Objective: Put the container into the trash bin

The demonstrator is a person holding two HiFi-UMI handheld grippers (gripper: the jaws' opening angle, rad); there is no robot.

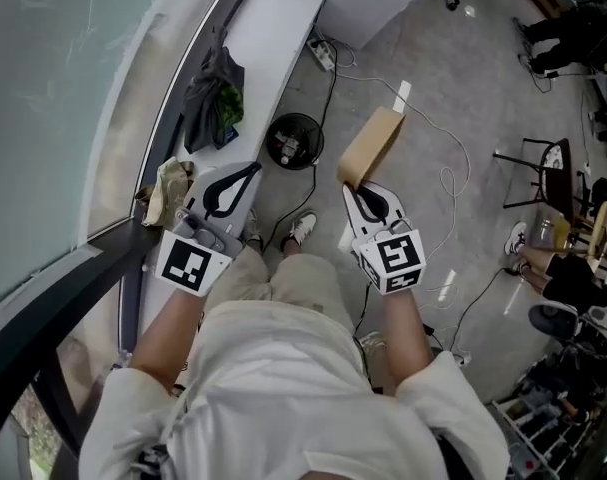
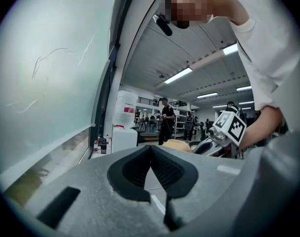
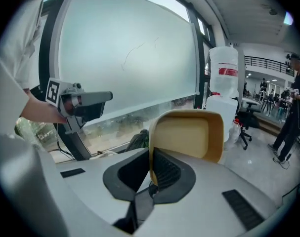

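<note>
Container [image 1: 371, 146]: one; trash bin [image 1: 294, 140]: one.

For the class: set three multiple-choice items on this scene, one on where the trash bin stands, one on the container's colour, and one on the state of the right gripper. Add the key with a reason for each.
1. Where is the trash bin?
A. On the white ledge
B. On a chair
C. On the floor, ahead of the person's shoes

2. What colour is the container?
A. Blue
B. Tan
C. Red

3. What state is the right gripper in?
A. Shut on the container's edge
B. Open and empty
C. Open around a cable

Key:
1 C, the head view shows the round black bin on the grey floor beside the ledge.
2 B, it is light brown in both the head view and the right gripper view.
3 A, the right gripper view shows the container's wall pinched between the pads.
</note>
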